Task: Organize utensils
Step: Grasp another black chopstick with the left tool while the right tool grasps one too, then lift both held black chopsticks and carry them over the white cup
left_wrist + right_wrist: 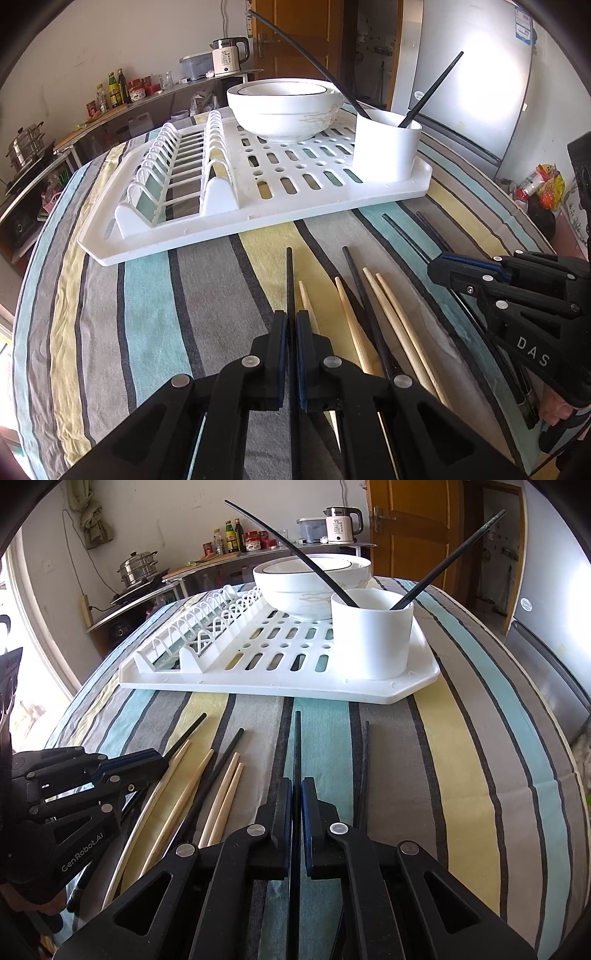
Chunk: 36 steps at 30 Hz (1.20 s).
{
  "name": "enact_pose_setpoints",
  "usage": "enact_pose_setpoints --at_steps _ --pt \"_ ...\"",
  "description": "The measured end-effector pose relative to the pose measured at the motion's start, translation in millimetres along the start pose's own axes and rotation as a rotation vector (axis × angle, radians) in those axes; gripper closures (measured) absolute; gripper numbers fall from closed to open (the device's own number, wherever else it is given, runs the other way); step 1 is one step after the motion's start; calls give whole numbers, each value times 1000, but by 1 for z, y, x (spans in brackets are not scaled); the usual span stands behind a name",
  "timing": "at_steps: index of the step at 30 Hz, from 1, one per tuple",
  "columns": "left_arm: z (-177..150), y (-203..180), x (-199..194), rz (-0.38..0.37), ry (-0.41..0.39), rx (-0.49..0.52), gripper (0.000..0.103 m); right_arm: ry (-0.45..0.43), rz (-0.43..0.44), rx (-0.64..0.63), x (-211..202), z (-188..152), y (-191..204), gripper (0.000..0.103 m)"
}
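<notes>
Black chopstick (289, 273) lies lengthwise on striped cloth (147, 295), tip toward white drying rack (258, 221) at frame centre. Left gripper (291, 325) angled down, clenched on it. Right gripper (296, 794) angled down, clamps second black chopstick (297, 738), lower centre.

Left gripper (291, 317) and right gripper (296, 786) angle downward, fingers closed, side by side.

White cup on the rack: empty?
No. Two black chopsticks stand in the white cup, leaning apart.
</notes>
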<state>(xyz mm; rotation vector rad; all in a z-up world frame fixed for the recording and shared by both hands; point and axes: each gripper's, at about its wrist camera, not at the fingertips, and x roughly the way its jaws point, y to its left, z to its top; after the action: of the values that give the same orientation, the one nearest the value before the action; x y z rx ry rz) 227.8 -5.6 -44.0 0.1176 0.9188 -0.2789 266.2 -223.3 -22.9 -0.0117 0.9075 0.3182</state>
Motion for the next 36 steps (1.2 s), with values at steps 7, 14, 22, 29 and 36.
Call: enact_pose_setpoints --at_steps 7,14,22,29,36 --pt "10 0 -23 -8 -58 -15 99 -55 32 11 -22 9 -7 98" --pt "22 4 -55 -17 -130 -42 98 -123 74 13 -50 17 -8 98" --pt "30 11 -96 -24 -218 -73 98 -210 113 7 -86 24 -6 98" --pt "28 12 -135 -30 -294 -86 98 -274 138 4 -115 25 -5 98" --pt "17 15 -166 -36 -352 -111 99 -326 151 -7 -137 21 -2 98"
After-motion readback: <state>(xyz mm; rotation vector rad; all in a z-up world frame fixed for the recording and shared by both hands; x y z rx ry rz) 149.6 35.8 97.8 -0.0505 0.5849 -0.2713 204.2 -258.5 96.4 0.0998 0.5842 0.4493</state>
